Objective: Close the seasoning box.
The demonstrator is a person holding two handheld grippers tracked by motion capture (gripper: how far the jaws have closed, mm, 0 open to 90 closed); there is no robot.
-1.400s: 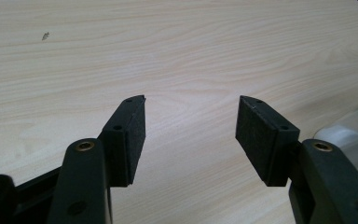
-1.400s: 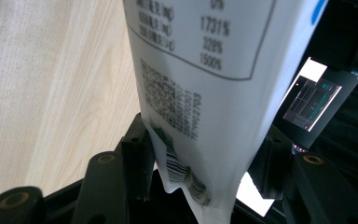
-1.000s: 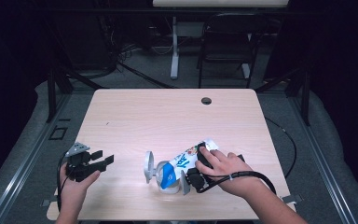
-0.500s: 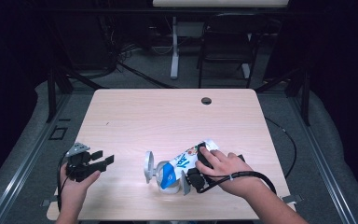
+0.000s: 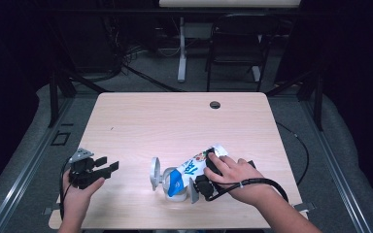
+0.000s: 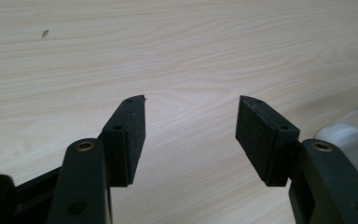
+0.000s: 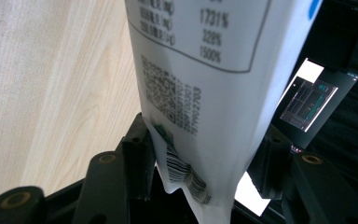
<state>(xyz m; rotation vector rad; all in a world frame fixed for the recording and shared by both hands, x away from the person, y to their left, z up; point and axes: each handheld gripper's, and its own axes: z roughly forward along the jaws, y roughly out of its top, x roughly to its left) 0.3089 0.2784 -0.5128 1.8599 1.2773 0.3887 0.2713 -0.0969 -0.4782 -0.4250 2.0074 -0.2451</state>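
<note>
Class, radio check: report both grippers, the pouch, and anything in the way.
Left gripper open, nothing between its jaws. Right gripper shut on printed pouch, which lies on the table. Nothing blocking.

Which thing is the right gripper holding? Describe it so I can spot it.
On the wooden table, look near the front edge, right of centre. The snack pouch lies there, clamped in the right gripper. It is white with a blue patch, printed with a barcode and QR code.
</note>
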